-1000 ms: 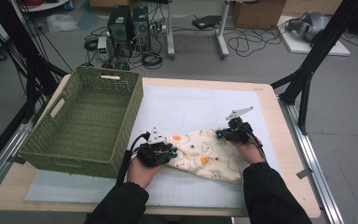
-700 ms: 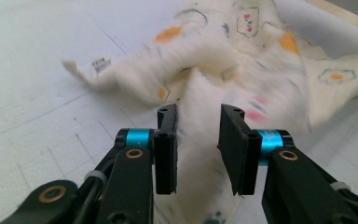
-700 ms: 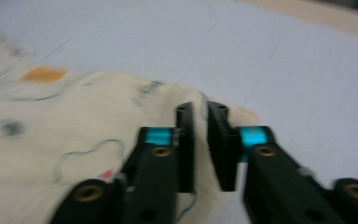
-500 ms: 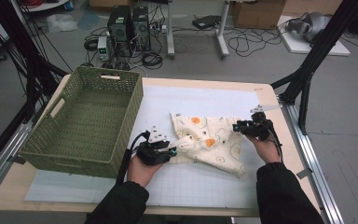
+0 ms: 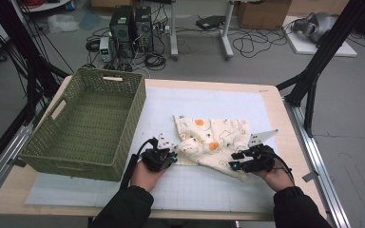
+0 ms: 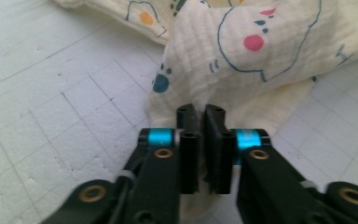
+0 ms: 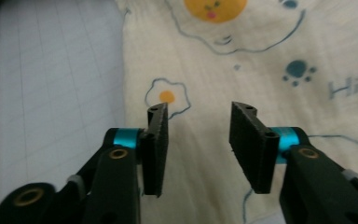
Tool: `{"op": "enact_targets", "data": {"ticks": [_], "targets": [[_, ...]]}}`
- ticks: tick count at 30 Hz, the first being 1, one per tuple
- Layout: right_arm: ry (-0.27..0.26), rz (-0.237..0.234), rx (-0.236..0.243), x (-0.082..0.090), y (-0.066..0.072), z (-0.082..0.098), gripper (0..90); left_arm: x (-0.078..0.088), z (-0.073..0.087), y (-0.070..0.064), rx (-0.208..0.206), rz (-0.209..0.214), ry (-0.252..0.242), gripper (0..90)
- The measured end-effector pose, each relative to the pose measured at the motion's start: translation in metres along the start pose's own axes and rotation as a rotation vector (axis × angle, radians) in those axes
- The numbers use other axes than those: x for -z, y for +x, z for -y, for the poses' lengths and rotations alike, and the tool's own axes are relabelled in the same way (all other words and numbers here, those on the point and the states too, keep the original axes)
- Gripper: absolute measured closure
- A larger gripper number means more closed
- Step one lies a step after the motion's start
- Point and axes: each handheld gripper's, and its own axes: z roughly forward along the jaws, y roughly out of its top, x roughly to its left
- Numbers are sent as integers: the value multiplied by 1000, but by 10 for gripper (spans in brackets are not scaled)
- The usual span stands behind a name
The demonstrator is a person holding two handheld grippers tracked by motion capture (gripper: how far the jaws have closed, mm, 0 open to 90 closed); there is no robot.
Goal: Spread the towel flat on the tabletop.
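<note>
A cream cloth (image 5: 214, 137) printed with eggs and paw marks lies crumpled on the white gridded mat (image 5: 209, 102). My left gripper (image 5: 170, 157) sits at the cloth's near left edge. In the left gripper view its jaws (image 6: 200, 113) have just closed and pinch a fold of the cloth (image 6: 261, 46). My right gripper (image 5: 236, 162) rests at the near right corner of the cloth. Its jaws (image 7: 200, 112) have just been opening and stand apart above the flat cloth (image 7: 242, 56), with nothing pressed between the pads.
A green woven basket (image 5: 76, 159) stands on the table's left side, close beside my left hand. The table's wooden edge (image 5: 275, 109) runs along the right. Black frame legs and cables are on the floor beyond.
The right gripper pulled the cloth's far corner rightward, let it go and moved back toward the near edge. The cloth is now spread wider. The left hand stayed put.
</note>
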Motion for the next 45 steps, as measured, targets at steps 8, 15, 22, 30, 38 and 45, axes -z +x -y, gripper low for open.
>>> {"op": "enact_targets", "data": {"ticks": [8,15,22,30,38,45], "targets": [[41,-17,28,-12,2,4,891,27,1,-14,-34,51,-34,873],[-39,-40,40,13,11,-4,892,49,-2,-19,-18,100,-117,781],[-11,75,0,5,-11,-12,667,34,-20,-13,-37,59,-127,688],[13,155,-45,-13,-33,-10,556,-14,-35,6,16,-75,-108,748],[6,201,-67,-16,-44,-8,684,-46,-33,24,129,-158,-62,707],[-5,214,-78,-17,-49,-14,884,-46,-39,24,83,-231,-68,871]]}}
